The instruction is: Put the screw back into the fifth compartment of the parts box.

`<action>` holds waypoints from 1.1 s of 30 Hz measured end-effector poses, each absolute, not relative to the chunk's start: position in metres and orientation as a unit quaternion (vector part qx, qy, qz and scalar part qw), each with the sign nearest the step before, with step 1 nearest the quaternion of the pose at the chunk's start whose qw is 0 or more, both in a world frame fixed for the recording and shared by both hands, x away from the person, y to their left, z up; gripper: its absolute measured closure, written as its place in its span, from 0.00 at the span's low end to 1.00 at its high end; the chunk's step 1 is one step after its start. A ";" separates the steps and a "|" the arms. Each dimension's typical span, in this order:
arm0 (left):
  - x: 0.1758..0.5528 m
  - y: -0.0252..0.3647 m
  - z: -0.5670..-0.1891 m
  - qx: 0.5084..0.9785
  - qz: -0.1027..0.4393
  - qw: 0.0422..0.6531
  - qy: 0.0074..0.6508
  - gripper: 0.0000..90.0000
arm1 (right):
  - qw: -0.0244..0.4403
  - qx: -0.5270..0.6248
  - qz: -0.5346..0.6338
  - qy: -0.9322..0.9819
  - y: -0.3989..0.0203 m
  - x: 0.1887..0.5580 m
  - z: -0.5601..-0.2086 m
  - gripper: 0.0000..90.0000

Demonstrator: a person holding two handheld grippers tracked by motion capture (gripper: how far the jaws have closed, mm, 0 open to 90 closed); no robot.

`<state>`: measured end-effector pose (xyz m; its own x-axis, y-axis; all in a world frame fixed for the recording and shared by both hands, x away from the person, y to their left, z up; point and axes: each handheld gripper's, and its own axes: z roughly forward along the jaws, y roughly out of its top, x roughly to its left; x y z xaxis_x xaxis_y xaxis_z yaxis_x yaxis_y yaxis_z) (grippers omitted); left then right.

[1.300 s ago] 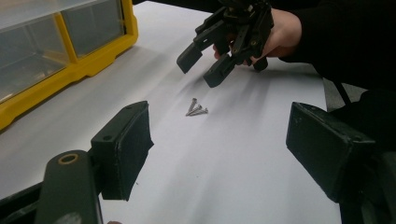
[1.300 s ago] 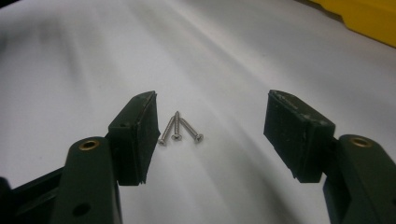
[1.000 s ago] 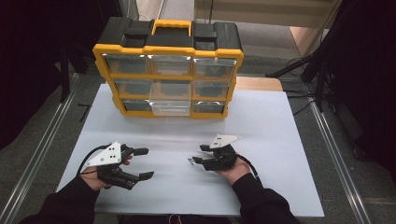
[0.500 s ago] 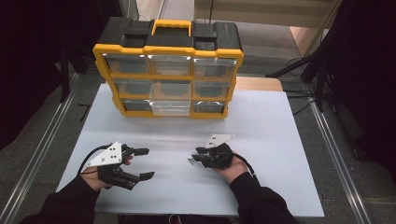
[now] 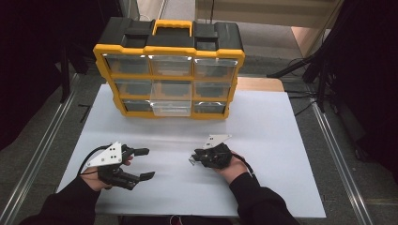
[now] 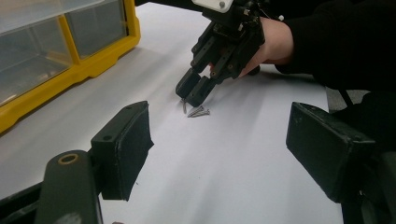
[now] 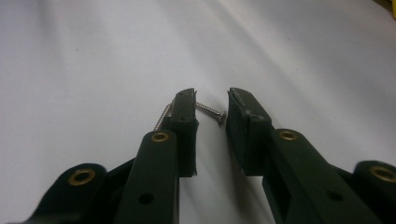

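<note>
Several small silver screws (image 6: 198, 112) lie on the white table top (image 5: 267, 140). My right gripper (image 5: 193, 159) points down at them, its tips (image 6: 191, 91) almost on the surface. In the right gripper view one screw (image 7: 210, 111) lies crosswise in the narrow gap between the jaws of my right gripper (image 7: 212, 95), and another screw (image 7: 161, 117) pokes out left of the left jaw. The jaws have just been closing, and a gap still shows with the screw in it. My left gripper (image 5: 146, 163) rests at the front left, open and empty, its wide jaws (image 6: 217, 121) facing the right one.
A yellow and black organiser box (image 5: 169, 70) with clear drawers stands at the back of the table, its corner (image 6: 70, 56) to the left in the left gripper view. One lower middle drawer (image 5: 171, 107) is pulled out a little. Metal rails run along both table sides.
The right gripper's jaws have narrowed and it has shifted slightly left and down toward the screws. The left gripper has stayed where it was.
</note>
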<state>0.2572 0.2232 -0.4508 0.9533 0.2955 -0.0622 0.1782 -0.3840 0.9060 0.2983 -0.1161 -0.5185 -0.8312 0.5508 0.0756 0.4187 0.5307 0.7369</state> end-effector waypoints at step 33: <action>0.258 0.224 -0.451 0.829 0.055 0.537 0.146 0.24 | 0.076 0.242 0.393 0.884 -0.110 0.307 -0.519 1.00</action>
